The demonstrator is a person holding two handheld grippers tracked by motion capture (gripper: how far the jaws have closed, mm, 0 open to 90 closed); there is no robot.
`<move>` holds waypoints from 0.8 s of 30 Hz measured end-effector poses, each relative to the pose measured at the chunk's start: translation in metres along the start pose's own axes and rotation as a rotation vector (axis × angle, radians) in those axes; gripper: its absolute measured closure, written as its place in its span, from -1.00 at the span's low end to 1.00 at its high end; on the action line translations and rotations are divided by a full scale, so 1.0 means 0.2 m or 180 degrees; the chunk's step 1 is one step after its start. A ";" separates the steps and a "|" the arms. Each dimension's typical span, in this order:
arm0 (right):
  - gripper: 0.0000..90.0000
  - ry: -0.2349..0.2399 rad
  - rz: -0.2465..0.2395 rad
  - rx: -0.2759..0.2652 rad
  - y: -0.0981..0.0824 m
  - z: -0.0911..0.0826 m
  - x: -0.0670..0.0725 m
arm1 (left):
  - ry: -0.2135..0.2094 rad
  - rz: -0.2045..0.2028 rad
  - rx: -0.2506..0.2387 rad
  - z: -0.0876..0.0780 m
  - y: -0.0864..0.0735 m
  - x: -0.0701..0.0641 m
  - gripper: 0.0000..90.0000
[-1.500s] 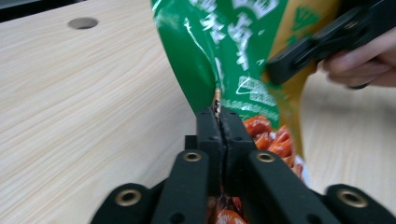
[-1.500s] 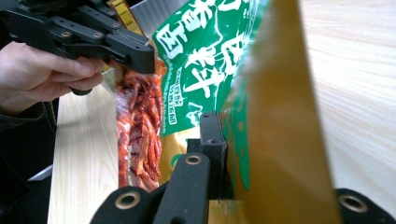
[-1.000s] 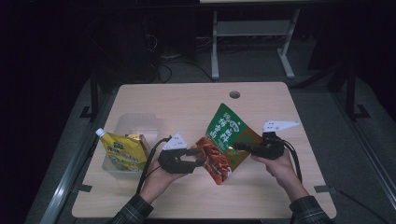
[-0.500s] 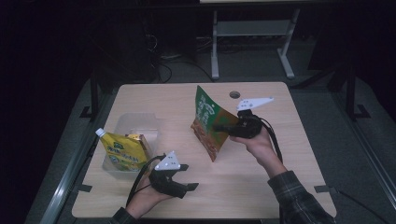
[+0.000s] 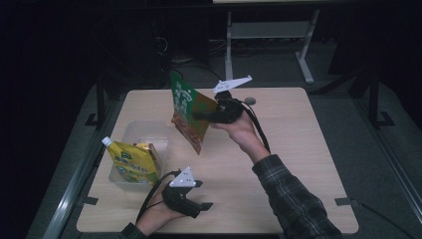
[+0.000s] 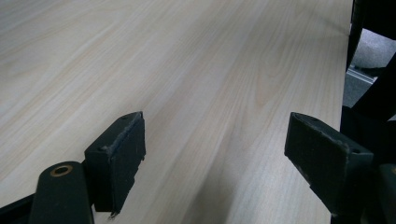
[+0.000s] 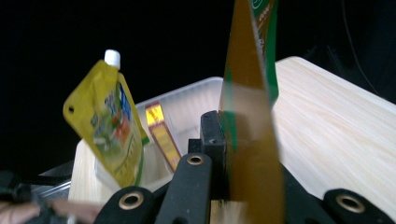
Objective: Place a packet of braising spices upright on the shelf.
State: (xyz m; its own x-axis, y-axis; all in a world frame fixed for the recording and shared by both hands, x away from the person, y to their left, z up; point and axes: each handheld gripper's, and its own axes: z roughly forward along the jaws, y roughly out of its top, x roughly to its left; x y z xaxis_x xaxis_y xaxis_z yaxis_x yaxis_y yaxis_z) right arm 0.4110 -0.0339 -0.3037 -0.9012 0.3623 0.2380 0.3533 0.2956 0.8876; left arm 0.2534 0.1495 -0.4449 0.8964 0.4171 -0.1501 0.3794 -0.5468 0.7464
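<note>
My right gripper [image 5: 206,115] is shut on a green and orange snack bag [image 5: 188,115] and holds it upright in the air over the far middle of the table. In the right gripper view the bag [image 7: 252,116] stands edge-on between the jaws of the right gripper [image 7: 224,149]. My left gripper [image 5: 199,206] rests low near the front edge; its jaws have just been opening and stand open. In the left gripper view nothing lies between the pads of the left gripper [image 6: 219,154], just bare wood [image 6: 187,70].
A yellow spouted pouch [image 5: 132,162] leans upright in a clear plastic bin [image 5: 149,130] at the table's left; the pouch [image 7: 109,126] and bin [image 7: 196,100] lie beyond the bag in the right gripper view. A round hole [image 5: 250,101] marks the far table edge.
The left gripper let go of the bag, opened and drew back toward the front edge. The right gripper carried the bag up and toward the far left, turning it upright.
</note>
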 end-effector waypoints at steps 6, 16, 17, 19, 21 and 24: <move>1.00 0.0117 -0.0072 0.0042 0.12 0.18 0.01 | -0.0030 0.0032 0.0021 0.01 0.00 0.01 -0.56; 1.00 0.0261 -0.0120 0.0159 0.22 0.46 0.05 | -0.0045 0.0021 -0.0001 0.01 0.00 0.02 -0.56; 1.00 0.0264 -0.0123 0.0182 0.22 0.48 0.06 | -0.0048 0.0055 0.0016 0.01 0.00 0.02 -0.56; 1.00 0.0276 -0.0116 0.0227 0.23 0.55 0.06 | -0.0058 0.0069 0.0025 0.01 0.00 0.02 -0.56; 1.00 0.0279 -0.0112 0.0244 0.23 0.57 0.06 | -0.0071 0.0036 0.0016 0.02 0.00 0.01 -0.56; 1.00 0.0258 -0.0129 0.0298 0.22 0.62 0.06 | -0.0096 0.0034 0.0033 0.02 0.00 0.01 -0.56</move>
State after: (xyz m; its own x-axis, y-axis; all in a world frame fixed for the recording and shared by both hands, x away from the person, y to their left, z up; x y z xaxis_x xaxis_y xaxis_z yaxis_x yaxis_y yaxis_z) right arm 0.4469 0.0934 -0.3117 -0.9312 0.2768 0.2373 0.3348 0.3913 0.8572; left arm 0.2562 0.1469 -0.4473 0.9068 0.3893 -0.1617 0.3721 -0.5587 0.7412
